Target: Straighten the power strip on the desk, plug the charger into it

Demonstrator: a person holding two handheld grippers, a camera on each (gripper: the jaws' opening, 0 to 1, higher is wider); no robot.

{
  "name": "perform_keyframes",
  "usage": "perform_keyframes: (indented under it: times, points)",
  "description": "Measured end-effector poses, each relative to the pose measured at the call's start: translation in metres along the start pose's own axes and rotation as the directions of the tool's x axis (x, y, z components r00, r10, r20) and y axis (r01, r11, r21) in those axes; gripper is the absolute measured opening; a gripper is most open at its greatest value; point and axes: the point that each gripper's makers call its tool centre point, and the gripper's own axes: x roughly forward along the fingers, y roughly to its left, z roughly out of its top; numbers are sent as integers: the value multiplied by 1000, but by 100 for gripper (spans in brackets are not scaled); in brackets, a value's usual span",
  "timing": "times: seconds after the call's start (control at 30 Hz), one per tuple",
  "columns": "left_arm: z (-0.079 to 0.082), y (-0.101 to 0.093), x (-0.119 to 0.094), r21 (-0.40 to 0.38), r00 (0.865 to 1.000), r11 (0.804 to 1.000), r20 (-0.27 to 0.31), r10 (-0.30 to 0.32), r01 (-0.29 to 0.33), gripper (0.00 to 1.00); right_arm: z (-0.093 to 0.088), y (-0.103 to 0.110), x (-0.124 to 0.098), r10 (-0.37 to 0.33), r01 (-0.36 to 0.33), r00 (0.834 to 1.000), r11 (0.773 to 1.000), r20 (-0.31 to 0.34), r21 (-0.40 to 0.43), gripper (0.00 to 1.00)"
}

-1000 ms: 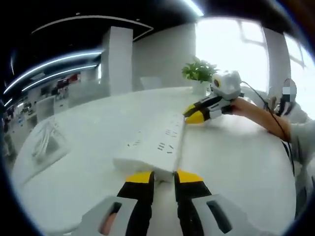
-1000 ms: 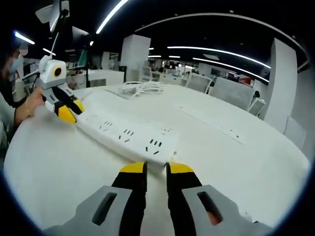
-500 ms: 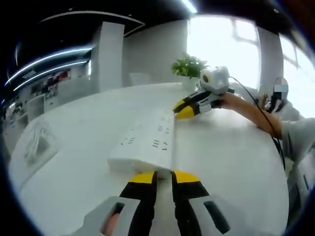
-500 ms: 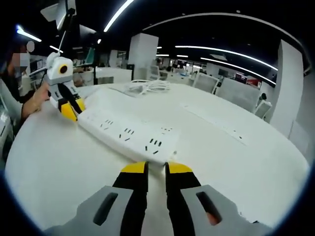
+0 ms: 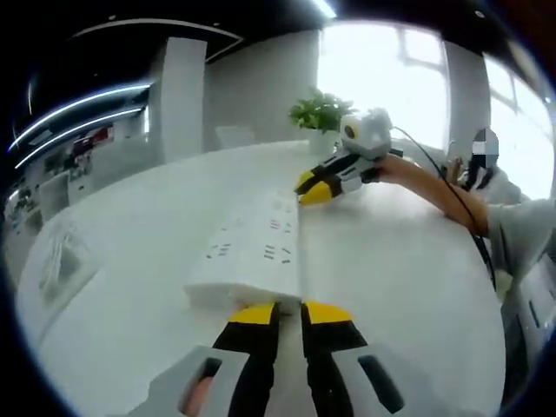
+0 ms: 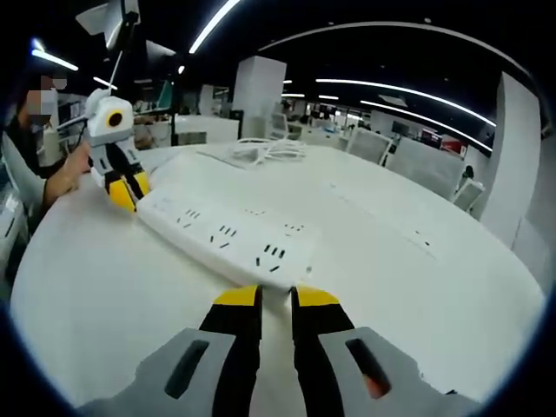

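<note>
While the left gripper [image 5: 289, 313] and right gripper [image 6: 274, 300] meet opposite ends of the power strip [image 6: 228, 241], both jaws sit nearly closed.

My right gripper [image 6: 275, 300] rises from the bottom of the right gripper view, its yellow-tipped jaws nearly together with a thin gap between them, right at the near end of a long white power strip [image 6: 228, 236]. The strip lies flat on a round white desk [image 6: 417, 287] and runs away toward the upper left. At its far end my left gripper [image 6: 122, 193] meets it, yellow tips down, held by a person's hand [image 6: 71, 170]. A coil of white cable [image 6: 266, 151] lies farther back on the desk. Behind is a dim office with ceiling light strips.
</note>
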Motion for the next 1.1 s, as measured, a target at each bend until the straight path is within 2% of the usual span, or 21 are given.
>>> perform_keyframes:
  times: [0.37, 0.43, 0.57, 0.7, 0.77, 0.87, 0.97, 1.0, 1.1]
  points:
    - [2, -1, 1, -25, 1000, 1000, 7, -10, 10, 10, 0, -2, 1, -9, 9, 1000, 1000, 0, 0, 14]
    - [5, -1, -1, -26, 1000, 1000, 26, -13, 14, 11, 2, -6, 0, -37, 37, 999, 999, -3, 5, 19]
    - [21, 5, -12, -31, 995, 999, 94, 18, -15, 11, 13, -16, -8, -84, 83, 996, 996, 39, 23, 18]
    - [33, 11, -20, -50, 986, 998, 157, 57, -49, 11, 28, -28, -22, -144, 140, 985, 989, 92, 52, 18]
    - [39, 14, -21, -34, 979, 996, 185, 83, -78, 12, 36, -33, -28, -169, 163, 979, 985, 117, 65, 18]
    - [42, 17, -22, -11, 973, 993, 199, 120, -120, 13, 44, -40, -39, -203, 196, 969, 978, 138, 66, 18]
    - [46, 20, -22, -21, 966, 991, 221, 133, -131, 14, 51, -52, -58, -272, 264, 947, 962, 169, 67, 18]
    - [48, 20, -23, -26, 964, 991, 230, 136, -134, 14, 51, -55, -66, -298, 290, 938, 954, 178, 70, 18]
    - [51, 19, -24, -34, 957, 990, 252, 143, -139, 15, 46, -60, -80, -338, 326, 923, 941, 183, 93, 18]
